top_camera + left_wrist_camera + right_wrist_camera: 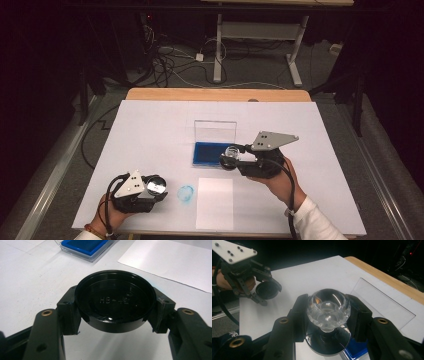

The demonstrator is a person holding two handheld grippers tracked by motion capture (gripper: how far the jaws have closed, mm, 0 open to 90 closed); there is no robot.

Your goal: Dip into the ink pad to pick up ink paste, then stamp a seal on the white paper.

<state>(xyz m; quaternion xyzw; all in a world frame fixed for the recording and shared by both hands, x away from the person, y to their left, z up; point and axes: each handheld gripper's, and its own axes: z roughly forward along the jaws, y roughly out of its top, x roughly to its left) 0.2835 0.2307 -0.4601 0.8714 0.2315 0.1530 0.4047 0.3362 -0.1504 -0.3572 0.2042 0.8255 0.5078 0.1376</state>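
Note:
My left gripper [156, 186] rests near the table's front left, shut on a round black cap [115, 300] that bears raised lettering; both pads press on the cap's rim. My right gripper [231, 157] hovers over the near right corner of a blue ink pad [207, 152]. It is shut on a stamp with a clear glass-like knob [328, 307] and a dark round base below it. In the right gripper view the left gripper [268, 291] and its cap [267, 290] show farther off at the upper left.
The ink pad sits in a clear case whose lid [215, 131] stands open behind it. A white sheet of paper [215, 202] lies at the front centre, with a round blue mark [186, 194] on the white table cover [300, 130] to its left. The wooden table edge [215, 94] runs along the back.

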